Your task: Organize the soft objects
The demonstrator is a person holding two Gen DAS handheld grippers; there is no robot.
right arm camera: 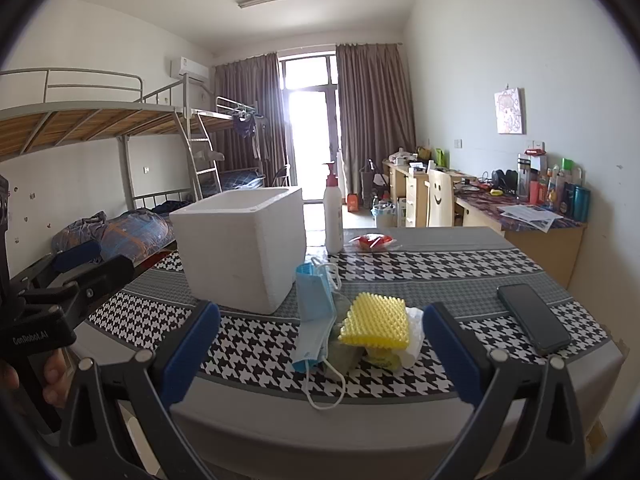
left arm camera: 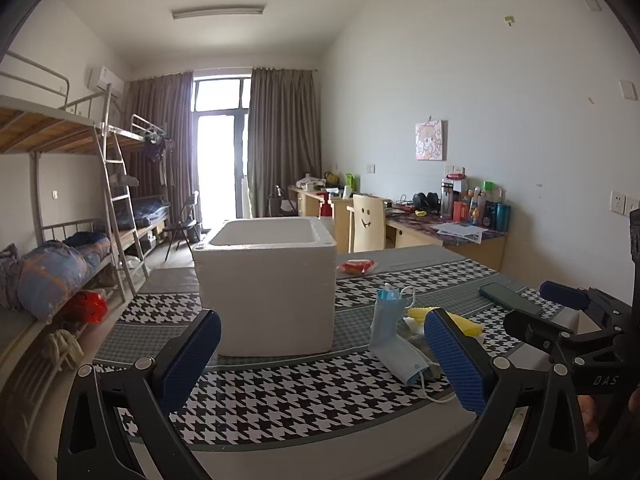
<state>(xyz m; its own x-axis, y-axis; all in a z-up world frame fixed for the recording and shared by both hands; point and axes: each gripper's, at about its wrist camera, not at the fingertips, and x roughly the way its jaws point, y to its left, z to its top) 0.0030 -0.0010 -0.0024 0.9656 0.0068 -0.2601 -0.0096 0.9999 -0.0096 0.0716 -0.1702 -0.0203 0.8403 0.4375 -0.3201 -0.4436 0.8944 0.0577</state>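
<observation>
Both grippers sit wide open at frame bottom, holding nothing: left gripper [left arm camera: 322, 354], right gripper [right arm camera: 320, 348]. Soft pile lies lower centre of the right view, framed by the open jaws: yellow sponge [right arm camera: 375, 321] on top, blue face mask [right arm camera: 316, 312] touching its left side, white wad under it, hard to identify. White foam box [right arm camera: 240, 248] stands upper left of the pile, open top. Phone [right arm camera: 534, 318] lies off right, apart. Looks like pre-grasp, nothing moved yet. Next: right gripper drops onto the sponge, pinches gently, carries to box.
</observation>
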